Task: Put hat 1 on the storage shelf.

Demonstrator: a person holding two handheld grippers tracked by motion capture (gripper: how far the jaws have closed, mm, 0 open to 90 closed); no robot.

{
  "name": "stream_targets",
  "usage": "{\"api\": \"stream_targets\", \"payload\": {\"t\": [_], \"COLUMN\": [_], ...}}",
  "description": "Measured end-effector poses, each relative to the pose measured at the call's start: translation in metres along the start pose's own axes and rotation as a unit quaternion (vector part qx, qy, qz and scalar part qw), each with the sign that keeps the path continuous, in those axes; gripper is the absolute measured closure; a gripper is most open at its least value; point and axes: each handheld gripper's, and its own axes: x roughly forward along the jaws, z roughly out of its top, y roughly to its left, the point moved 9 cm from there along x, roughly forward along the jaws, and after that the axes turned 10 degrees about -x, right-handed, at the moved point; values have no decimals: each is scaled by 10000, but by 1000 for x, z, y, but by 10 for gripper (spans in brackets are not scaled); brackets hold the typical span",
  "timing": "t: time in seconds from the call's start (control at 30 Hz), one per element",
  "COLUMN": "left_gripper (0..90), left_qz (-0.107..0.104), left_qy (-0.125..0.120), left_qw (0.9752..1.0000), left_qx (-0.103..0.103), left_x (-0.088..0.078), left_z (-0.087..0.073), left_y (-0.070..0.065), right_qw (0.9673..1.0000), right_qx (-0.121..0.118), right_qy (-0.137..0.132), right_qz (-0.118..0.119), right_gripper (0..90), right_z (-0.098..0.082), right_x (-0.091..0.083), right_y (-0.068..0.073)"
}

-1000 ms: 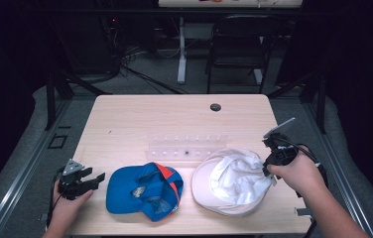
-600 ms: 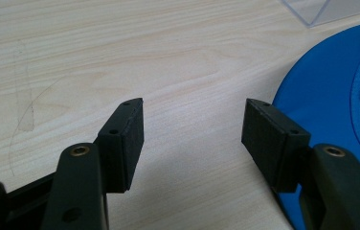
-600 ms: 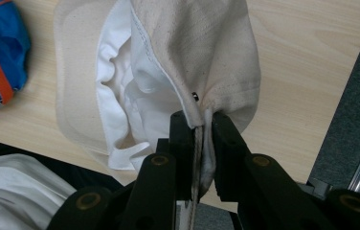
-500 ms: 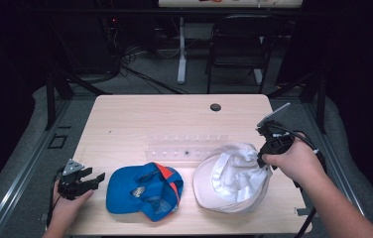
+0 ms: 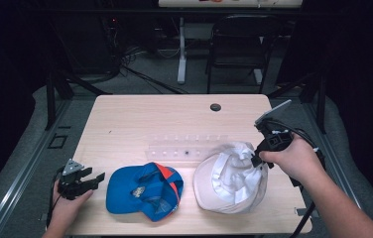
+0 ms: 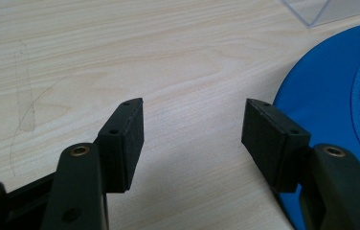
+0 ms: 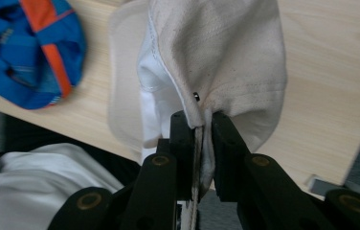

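A cream-white cap [image 5: 229, 178] lies at the table's front right, its back edge pulled up off the wood. My right gripper [image 5: 257, 159] is shut on that raised edge; in the right gripper view the cream fabric [image 7: 226, 62] is pinched between the two black jaws of my right gripper [image 7: 201, 128]. A blue cap with an orange stripe [image 5: 145, 191] lies upside down at the front centre, also seen as the blue cap [image 7: 29, 52]. My left gripper [image 5: 96, 177] rests low on the table left of it, open with bare wood between its jaws [image 6: 192, 124], the blue brim [image 6: 331, 105] just beside one jaw.
A clear plastic strip [image 5: 187, 147] lies across the middle of the wooden table [image 5: 155, 119]. A dark round grommet [image 5: 216, 107] sits near the far edge. Behind the table stand a chair [image 5: 239, 44] and cables on the floor.
My right gripper has risen and drawn the white cap's back edge up with it, bunching the crown. The left gripper and the blue cap have stayed put.
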Motion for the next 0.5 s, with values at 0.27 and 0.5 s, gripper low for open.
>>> {"api": "stream_targets", "payload": {"t": [0.27, 0.5], "left_gripper": [407, 406], "left_qz": [9, 16], "left_qy": [-24, -25], "left_qw": [10000, 10000], "left_qx": [-27, -6], "left_x": [0, 0], "left_z": [0, 0], "left_y": [0, 0], "right_qw": [9887, 9616], "right_qx": [614, 1110], "right_qy": [-298, -501], "right_qz": [1335, 2461], "right_gripper": [814, 816], "right_z": [1, 3], "right_x": [-10, -15], "right_y": [17, 29]}}
